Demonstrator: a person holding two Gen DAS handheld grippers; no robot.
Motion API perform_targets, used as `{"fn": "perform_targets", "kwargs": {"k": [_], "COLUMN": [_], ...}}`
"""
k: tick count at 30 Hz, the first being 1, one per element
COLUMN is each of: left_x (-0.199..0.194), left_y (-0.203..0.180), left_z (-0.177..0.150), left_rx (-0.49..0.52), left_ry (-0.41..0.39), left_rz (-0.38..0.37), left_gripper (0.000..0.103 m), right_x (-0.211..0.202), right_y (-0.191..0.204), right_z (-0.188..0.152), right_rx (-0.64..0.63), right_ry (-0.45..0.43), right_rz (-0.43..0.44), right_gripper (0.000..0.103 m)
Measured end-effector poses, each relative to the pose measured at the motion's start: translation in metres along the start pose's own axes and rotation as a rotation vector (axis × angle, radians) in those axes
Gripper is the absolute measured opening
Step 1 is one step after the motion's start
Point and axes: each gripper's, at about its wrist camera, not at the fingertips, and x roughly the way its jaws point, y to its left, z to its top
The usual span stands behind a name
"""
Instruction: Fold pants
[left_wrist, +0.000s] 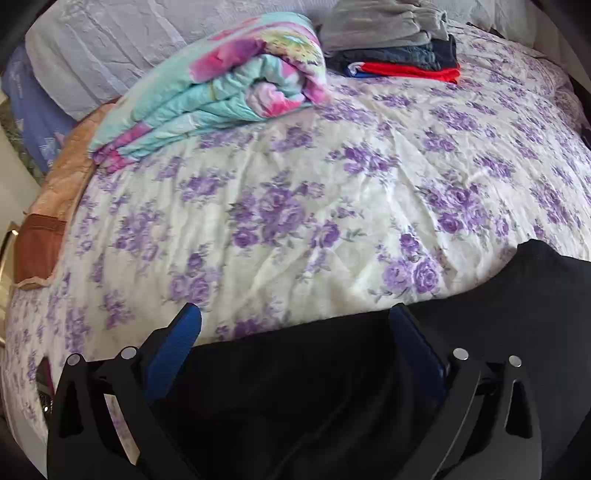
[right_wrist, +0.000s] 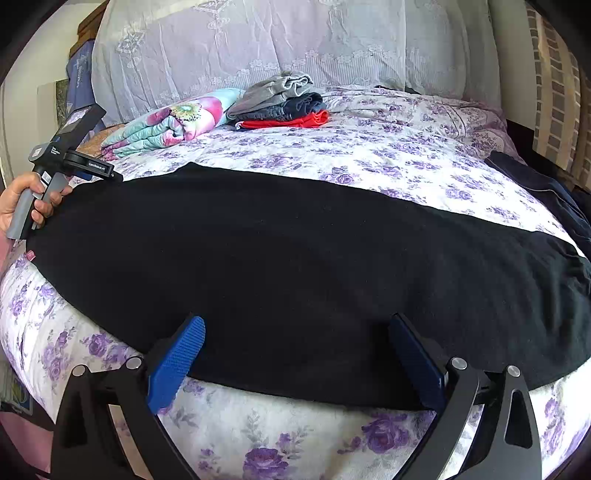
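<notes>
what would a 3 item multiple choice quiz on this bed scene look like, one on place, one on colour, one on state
1. Where does the stack of folded clothes lie?
A. far end of the bed, right of the rolled quilt
B. on the floor
C. on the black pants

2. What colour is the stack's bottom garment?
A. green
B. red
C. white

3. How do the right gripper's jaws stand?
A. shut on the pants
B. shut on the quilt
C. open, above the black pants' near edge

Key: 1 A, it sits beside the quilt near the pillows; 2 B, red shows under the dark layers; 3 C, its blue fingers are spread apart.

Pants (right_wrist: 295, 266) on bed (right_wrist: 369, 147), clothes stack (right_wrist: 284, 107) behind
</notes>
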Motion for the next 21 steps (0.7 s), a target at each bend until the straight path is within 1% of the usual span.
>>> {"fn": "perform_targets", "kwargs": {"k": [1, 2, 3, 4, 6, 7, 8, 10, 11, 12, 14, 15, 16, 17, 18, 19, 20, 21], "left_x": [-0.010, -0.016, -0.028, -0.045, -0.067, -0.081, -0.092, -0.103, -0.102, -0.097, -0.082, -0.073, -0.060, -0.054, -0.057, -0.060, -0.062, -0.065], "left_y": [-0.001, -0.001, -0.002, -0.004, -0.011, -0.019, -0.028, -0.048, -0.057, -0.066, -0.083, -0.086, -0.088, -0.084, -0.074, -0.066, -0.058, -0.051], "left_z": [-0.001, -0.002, -0.005, -0.013, -0.022, -0.031, -0.041, -0.061, -0.069, -0.077, -0.099, -0.106, -0.116, -0.123, -0.124, -0.122, -0.119, -0.116], "left_rx": [0.004, 0.010, 0.012, 0.010, 0.020, 0.033, 0.047, 0.079, 0.092, 0.107, 0.141, 0.153, 0.166, 0.153, 0.105, 0.074, 0.048, 0.022], "left_ry": [-0.033, -0.062, -0.084, -0.108, -0.141, -0.165, -0.189, -0.213, -0.210, -0.201, -0.172, -0.160, -0.143, -0.143, -0.138, -0.126, -0.116, -0.114], "left_rz": [0.086, 0.116, 0.118, 0.064, -0.051, -0.121, -0.168, -0.211, -0.220, -0.219, -0.178, -0.140, -0.048, -0.043, -0.082, -0.097, -0.101, -0.089], "left_gripper": [0.099, 0.098, 0.098, 0.098, 0.098, 0.098, 0.098, 0.098, 0.098, 0.098, 0.098, 0.098, 0.099, 0.099, 0.099, 0.099, 0.099, 0.099], "right_x": [0.000, -0.001, -0.001, -0.002, -0.004, -0.005, -0.005, -0.008, -0.011, -0.015, -0.025, -0.028, -0.028, -0.023, -0.019, -0.023, -0.027, -0.032], "right_y": [0.000, 0.000, 0.000, 0.000, 0.000, -0.001, -0.001, -0.001, -0.001, 0.000, 0.001, 0.001, -0.001, -0.004, -0.009, -0.016, -0.022, -0.027], "right_z": [0.000, 0.000, 0.000, 0.000, 0.000, 0.000, 0.001, 0.002, 0.002, 0.003, 0.002, 0.000, -0.006, -0.011, -0.017, -0.020, -0.021, -0.018], "right_rx": [0.001, 0.002, 0.002, 0.002, 0.003, 0.002, 0.002, 0.004, 0.003, 0.000, -0.018, -0.035, -0.060, -0.077, -0.078, -0.054, -0.040, -0.038], "right_ry": [-0.003, -0.005, -0.008, -0.009, -0.013, -0.015, -0.015, -0.016, -0.019, -0.029, -0.067, -0.084, -0.080, -0.045, -0.015, -0.029, -0.030, -0.023], "right_rz": [0.002, 0.004, 0.006, 0.007, 0.008, 0.010, 0.012, 0.010, 0.007, -0.002, -0.014, -0.019, -0.022, -0.022, -0.004, 0.032, 0.051, 0.067], "right_gripper": [0.100, 0.100, 0.100, 0.100, 0.100, 0.100, 0.100, 0.100, 0.100, 0.100, 0.100, 0.100, 0.100, 0.100, 0.100, 0.100, 0.099, 0.099]}}
